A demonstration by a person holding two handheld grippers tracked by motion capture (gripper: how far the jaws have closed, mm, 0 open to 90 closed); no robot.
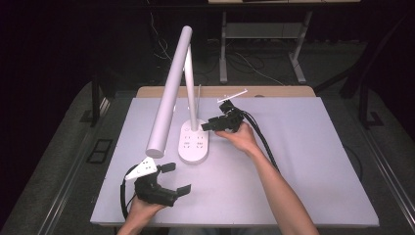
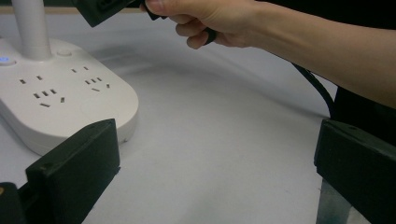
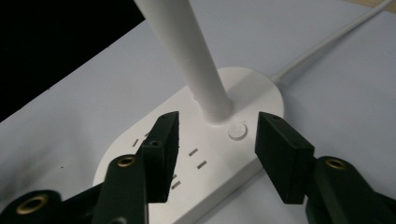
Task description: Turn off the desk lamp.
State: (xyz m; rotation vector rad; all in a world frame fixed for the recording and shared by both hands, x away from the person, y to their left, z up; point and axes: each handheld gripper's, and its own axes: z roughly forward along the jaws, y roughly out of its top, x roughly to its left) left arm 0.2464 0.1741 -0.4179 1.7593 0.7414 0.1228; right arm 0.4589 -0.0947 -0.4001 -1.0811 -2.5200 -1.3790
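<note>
From above I see a white desk lamp (image 1: 172, 88) whose oval socket base (image 1: 194, 142) stands on the grey table (image 1: 303, 161). My right gripper (image 1: 211, 125) hovers at the base's far right edge, jaws apart. My left gripper (image 1: 175, 178) rests near the front edge, jaws spread wide.

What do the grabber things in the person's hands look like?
Both are black. The left gripper has two chunky, blocky jaws, a pale three-cornered plate on top and a black cable looping from it. The right gripper trails a thick black cable along the forearm, and brass-coloured rings show on its jaw arms. The forearms are bare, with no sleeves in sight.
</note>
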